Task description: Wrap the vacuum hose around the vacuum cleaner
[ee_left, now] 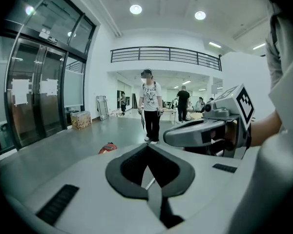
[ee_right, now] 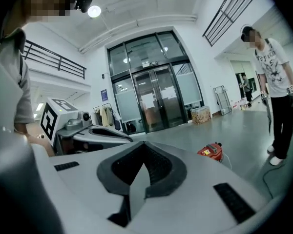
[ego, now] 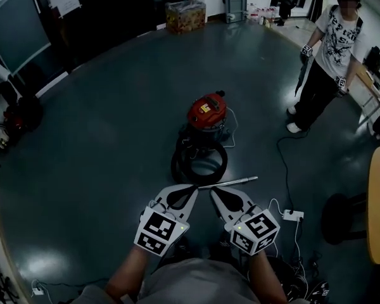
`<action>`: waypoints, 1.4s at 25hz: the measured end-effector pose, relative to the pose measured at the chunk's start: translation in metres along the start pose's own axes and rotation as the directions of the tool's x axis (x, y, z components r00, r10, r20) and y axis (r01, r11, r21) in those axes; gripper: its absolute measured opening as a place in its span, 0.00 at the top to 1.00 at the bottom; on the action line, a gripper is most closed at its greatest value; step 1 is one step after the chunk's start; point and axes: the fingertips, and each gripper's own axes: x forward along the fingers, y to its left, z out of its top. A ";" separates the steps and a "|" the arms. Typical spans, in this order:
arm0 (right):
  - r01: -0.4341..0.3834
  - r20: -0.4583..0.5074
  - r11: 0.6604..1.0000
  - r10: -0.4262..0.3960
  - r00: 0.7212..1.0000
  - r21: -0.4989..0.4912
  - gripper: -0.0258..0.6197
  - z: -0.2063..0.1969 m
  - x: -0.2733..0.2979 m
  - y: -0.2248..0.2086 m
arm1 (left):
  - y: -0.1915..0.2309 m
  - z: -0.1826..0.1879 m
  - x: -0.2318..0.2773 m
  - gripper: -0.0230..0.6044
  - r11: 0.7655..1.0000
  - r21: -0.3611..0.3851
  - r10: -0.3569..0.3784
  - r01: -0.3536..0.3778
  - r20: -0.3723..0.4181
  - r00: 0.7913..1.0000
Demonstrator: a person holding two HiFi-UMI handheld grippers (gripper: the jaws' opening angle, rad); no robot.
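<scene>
A red canister vacuum cleaner (ego: 207,111) sits mid-floor, its black hose (ego: 220,164) looped against its near side beside a silver wand (ego: 231,182). The left gripper (ego: 191,189) and right gripper (ego: 214,191) hover side by side above the wand, jaws pressed together and empty.
</scene>
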 end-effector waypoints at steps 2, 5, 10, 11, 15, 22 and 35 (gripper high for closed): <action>0.022 0.043 1.000 -0.022 0.999 0.000 0.95 0.014 0.002 0.014 | 0.005 0.010 -0.016 0.95 1.000 -0.020 -0.001 0.001 0.031 1.000; 0.029 0.086 0.999 -0.027 0.996 -0.022 0.95 0.031 0.007 0.035 | 0.009 0.024 -0.037 0.95 0.999 -0.036 -0.010 0.013 0.078 0.997; 0.031 0.125 0.998 -0.023 0.992 -0.061 0.95 0.051 0.014 0.059 | 0.015 0.039 -0.063 0.95 1.000 -0.019 -0.008 0.010 0.128 0.992; 0.031 0.130 0.997 -0.022 0.991 -0.067 0.95 0.053 0.014 0.062 | 0.016 0.041 -0.066 0.95 1.000 -0.019 -0.004 0.007 0.133 0.991; 0.036 0.139 0.996 -0.025 0.990 -0.077 0.95 0.059 0.014 0.070 | 0.017 0.041 -0.076 0.95 1.000 -0.021 0.000 0.003 0.135 0.991; 0.034 0.131 0.997 -0.024 0.991 -0.075 0.95 0.054 0.015 0.078 | 0.015 0.039 -0.082 0.95 1.000 -0.015 0.001 0.001 0.141 0.990; 0.014 0.137 0.995 -0.001 0.991 -0.099 0.95 0.058 0.019 0.093 | 0.015 0.038 -0.093 0.95 1.000 -0.001 -0.002 0.002 0.144 0.990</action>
